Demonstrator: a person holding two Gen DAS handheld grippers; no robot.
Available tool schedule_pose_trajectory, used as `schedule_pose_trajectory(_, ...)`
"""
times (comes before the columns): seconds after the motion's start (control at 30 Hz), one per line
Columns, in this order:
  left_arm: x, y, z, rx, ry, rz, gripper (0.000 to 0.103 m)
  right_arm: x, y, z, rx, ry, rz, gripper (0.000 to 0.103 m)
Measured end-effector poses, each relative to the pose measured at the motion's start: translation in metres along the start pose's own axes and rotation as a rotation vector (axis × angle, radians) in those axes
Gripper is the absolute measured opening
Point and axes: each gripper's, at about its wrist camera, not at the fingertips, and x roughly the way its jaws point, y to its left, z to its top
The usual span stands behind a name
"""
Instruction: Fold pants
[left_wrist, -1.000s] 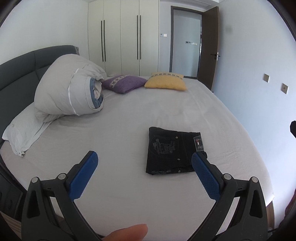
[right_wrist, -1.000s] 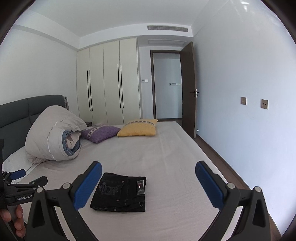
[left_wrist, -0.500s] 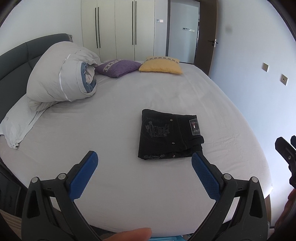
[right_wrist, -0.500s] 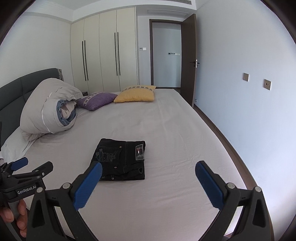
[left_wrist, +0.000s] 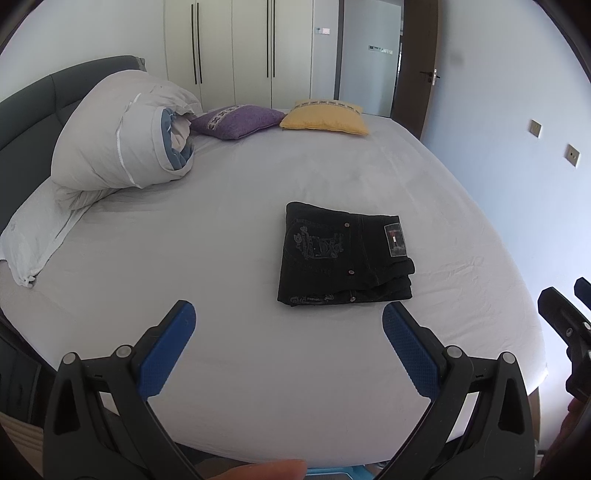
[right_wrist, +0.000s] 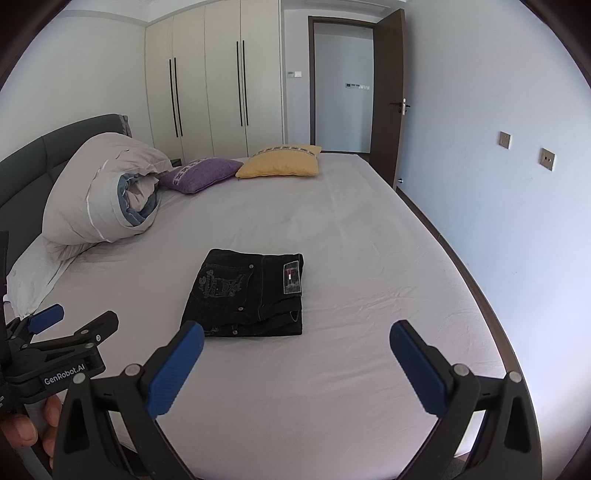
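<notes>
Black pants (left_wrist: 343, 256) lie folded into a compact rectangle on the grey bed sheet (left_wrist: 221, 258), pocket embroidery and a label facing up. In the right wrist view the same pants (right_wrist: 251, 295) rest just beyond my fingers. My left gripper (left_wrist: 288, 317) hangs open above the near part of the bed, short of the pants, nothing between its blue pads. My right gripper (right_wrist: 297, 334) is open too, held back from the pants with empty jaws. The left gripper (right_wrist: 55, 332) shows at the lower left of the right wrist view.
A rolled grey duvet (left_wrist: 122, 140) and a white pillow (left_wrist: 33, 236) lie at the left by the dark headboard. A purple cushion (left_wrist: 236, 120) and a yellow cushion (left_wrist: 325, 118) sit at the far end. Wardrobe, open door (right_wrist: 388, 103) and wall (right_wrist: 498, 147) bound the room.
Both grippers have pulled back and tilted down, so the bed and folded pants sit lower and fuller in view. The pants have not moved. Both grippers stay open.
</notes>
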Motion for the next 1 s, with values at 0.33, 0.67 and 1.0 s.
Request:
schedule_pose_trajectory(0.33,0.008,-0.001,-0.001,0.004,0.012,0.000,0.103,0.009,0.003,-0.003,0.005,0.031,0.016,0.103)
schedule_pose_trajectory(0.67,0.012,-0.006,-0.004,0.016,0.020,-0.003,0.103,0.011,0.003,-0.006,0.009,0.035,0.019,0.103)
schedule_pose_trajectory(1.0,0.013,-0.009,-0.006,0.017,0.022,-0.006,0.103,0.011,0.007,-0.009,0.006,0.036,0.023,0.103)
